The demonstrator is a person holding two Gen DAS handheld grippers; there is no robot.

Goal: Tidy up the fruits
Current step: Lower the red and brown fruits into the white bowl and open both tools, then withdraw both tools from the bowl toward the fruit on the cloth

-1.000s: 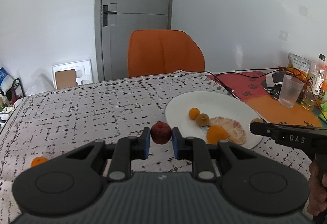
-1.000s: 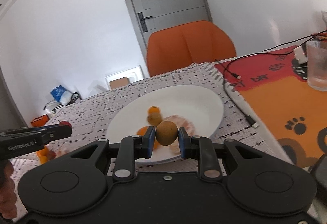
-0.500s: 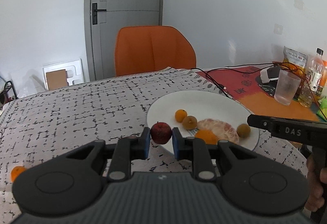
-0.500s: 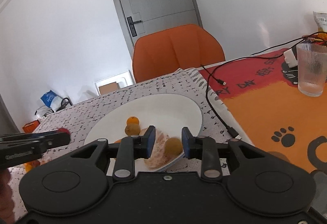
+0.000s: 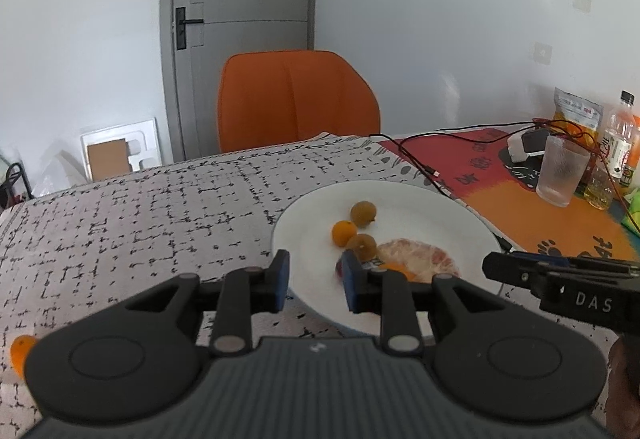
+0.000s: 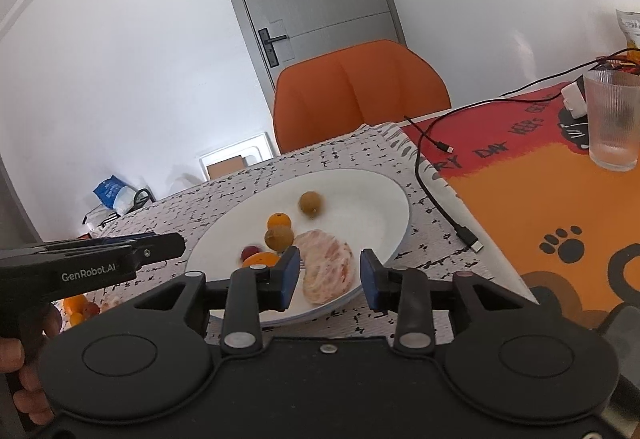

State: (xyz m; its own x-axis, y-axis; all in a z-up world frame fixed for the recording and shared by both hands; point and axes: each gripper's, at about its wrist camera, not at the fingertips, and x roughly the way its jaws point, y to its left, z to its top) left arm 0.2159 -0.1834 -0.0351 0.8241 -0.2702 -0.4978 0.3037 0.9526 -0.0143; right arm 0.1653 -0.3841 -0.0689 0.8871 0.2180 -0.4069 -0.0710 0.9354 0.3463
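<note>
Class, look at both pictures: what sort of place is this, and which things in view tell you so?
Most likely a dining area in a home. A table with a patterned cloth holds a white plate of fruit, an orange chair is drawn up to it, and a grey door stands behind.

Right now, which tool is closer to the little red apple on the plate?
Left. The left tool, jaws opening with nothing gripped, is right beside the red apple, just dropped on the white plate. The right tool sits farther over, by the peeled citrus.
</note>
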